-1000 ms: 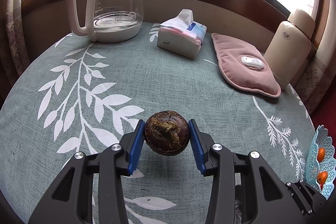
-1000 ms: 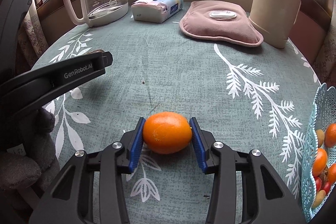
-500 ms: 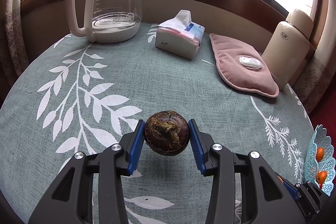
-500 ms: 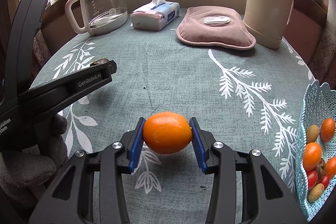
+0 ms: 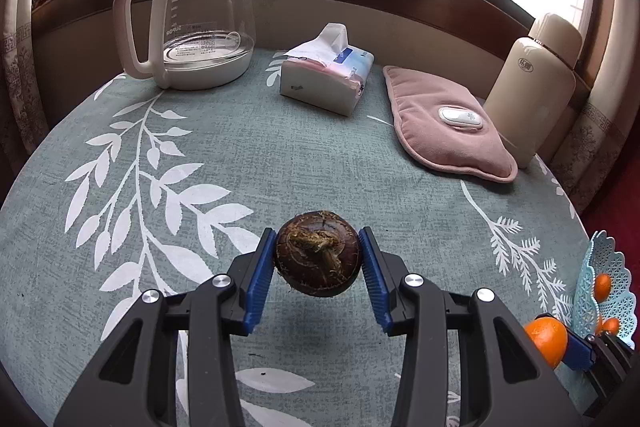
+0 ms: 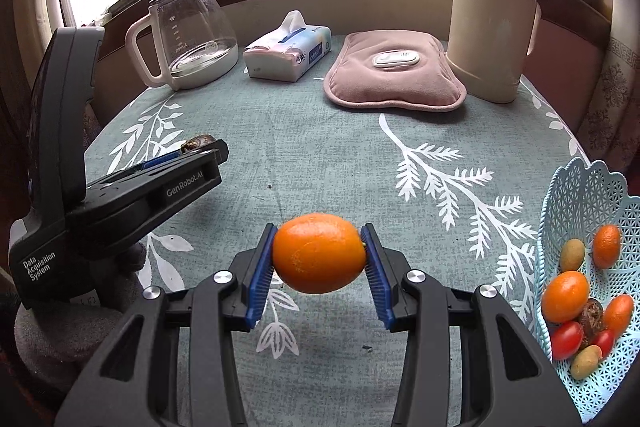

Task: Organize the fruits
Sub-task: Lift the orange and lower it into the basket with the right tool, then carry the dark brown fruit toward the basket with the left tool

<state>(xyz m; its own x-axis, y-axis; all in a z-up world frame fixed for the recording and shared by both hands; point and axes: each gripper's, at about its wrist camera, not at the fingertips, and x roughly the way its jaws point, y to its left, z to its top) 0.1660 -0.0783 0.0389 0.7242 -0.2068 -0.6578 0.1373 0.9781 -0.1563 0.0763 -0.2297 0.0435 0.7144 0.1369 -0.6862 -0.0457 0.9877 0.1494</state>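
My left gripper (image 5: 319,255) is shut on a dark brown round fruit (image 5: 319,253) with a dried stem, held above the green tablecloth. An orange (image 6: 319,253) sits clamped between the blue pads of my right gripper (image 6: 319,254), also off the table. In the right wrist view the left gripper (image 6: 200,153) shows at the left, only a sliver of its brown fruit (image 6: 198,142) visible. A light blue lattice basket (image 6: 576,195) at the right edge holds small oranges, red tomatoes and yellowish fruits. In the left wrist view the orange (image 5: 547,341) appears low right beside the basket (image 5: 612,291).
At the back of the round table stand a glass kettle (image 5: 200,19), a tissue pack (image 5: 326,77), a pink heating pad (image 5: 444,123) and a cream thermos (image 5: 532,79). A gloved hand (image 6: 52,331) holds the left gripper. Wooden sill and windows lie behind.
The right gripper has risen with the orange, so more of the basket's inside shows. The left gripper has stayed in place with the brown fruit.
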